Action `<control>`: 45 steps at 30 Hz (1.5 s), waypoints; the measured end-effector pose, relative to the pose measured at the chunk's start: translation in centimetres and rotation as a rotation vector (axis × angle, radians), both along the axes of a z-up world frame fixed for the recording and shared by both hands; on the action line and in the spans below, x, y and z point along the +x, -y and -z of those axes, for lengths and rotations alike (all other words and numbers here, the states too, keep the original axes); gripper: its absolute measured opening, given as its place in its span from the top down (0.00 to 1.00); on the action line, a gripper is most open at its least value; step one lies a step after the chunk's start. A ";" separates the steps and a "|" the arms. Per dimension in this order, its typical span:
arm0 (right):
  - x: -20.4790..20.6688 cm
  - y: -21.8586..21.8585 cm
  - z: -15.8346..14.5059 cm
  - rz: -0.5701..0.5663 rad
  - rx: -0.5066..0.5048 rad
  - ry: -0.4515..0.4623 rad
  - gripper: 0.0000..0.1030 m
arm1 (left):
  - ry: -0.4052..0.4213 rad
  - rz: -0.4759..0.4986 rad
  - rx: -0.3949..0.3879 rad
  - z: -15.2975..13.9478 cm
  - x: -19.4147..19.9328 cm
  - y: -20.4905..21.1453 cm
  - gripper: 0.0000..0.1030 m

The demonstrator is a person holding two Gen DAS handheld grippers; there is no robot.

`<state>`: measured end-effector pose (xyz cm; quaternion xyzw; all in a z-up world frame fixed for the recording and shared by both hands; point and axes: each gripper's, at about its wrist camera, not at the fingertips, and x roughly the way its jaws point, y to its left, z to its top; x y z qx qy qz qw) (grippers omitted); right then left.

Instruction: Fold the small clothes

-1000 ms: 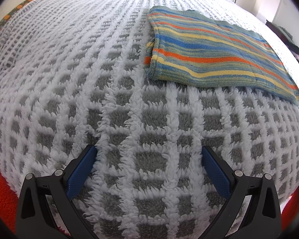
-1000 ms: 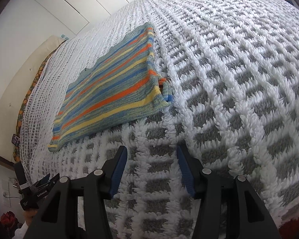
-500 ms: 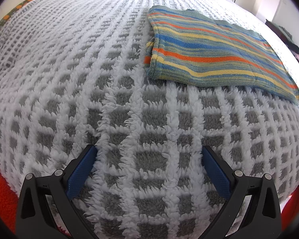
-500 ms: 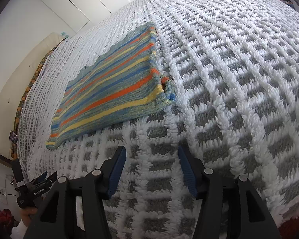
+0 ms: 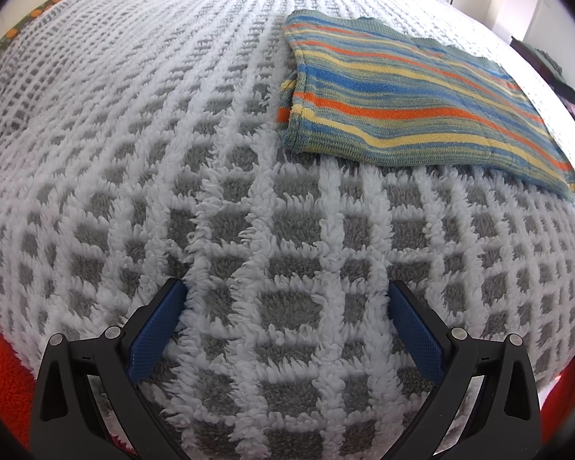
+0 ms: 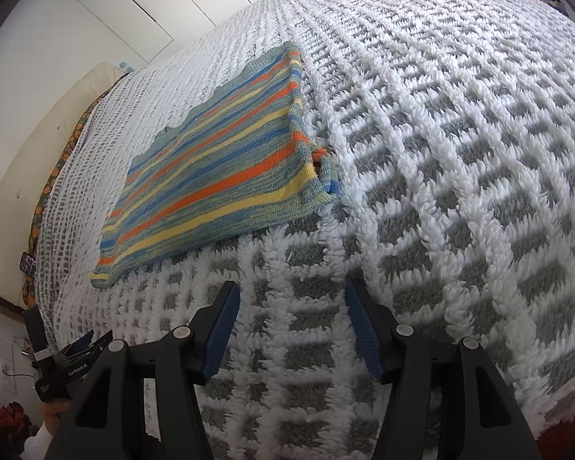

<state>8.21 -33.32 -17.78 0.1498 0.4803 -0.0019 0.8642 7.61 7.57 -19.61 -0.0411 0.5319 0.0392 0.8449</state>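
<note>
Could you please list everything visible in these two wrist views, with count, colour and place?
Striped knitted garment: one, blue, orange, yellow and grey-green stripes, lying flat and folded on the blanket, ahead of both grippers, touched by neither.
Fluffy checked blanket: one, white grid over grey squares, covering the whole bed.
Patterned sheet edge: one, orange and green, along the bed's far side under the blanket.
Wall cupboards: white, behind the bed.
Dark clothing pile: one, dark, at the bed's far edge in the left wrist view.
Left gripper: one, black with blue fingers, open, above the blanket.
Right gripper: one, black with blue fingers, open, nothing between them.
</note>
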 end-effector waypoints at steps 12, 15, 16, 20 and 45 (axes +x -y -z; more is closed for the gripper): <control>3.4 2.0 -3.2 0.152 0.517 -0.012 0.42 | -0.008 0.006 -0.005 0.2 0.2 -0.4 0.01; 4.2 2.3 -0.5 0.252 0.521 -0.084 0.42 | -0.009 0.009 -0.005 0.2 0.2 -0.4 0.01; 4.5 2.8 0.4 0.285 0.531 -0.084 0.42 | -0.009 0.010 -0.005 0.2 0.1 -0.4 0.01; 4.8 5.2 1.5 0.413 0.591 0.010 0.42 | -0.011 0.013 -0.006 0.2 0.0 -0.4 0.01; 13.1 -7.5 -5.6 0.075 0.239 0.153 0.94 | 0.000 -0.114 -0.258 -2.5 -2.7 -5.6 0.02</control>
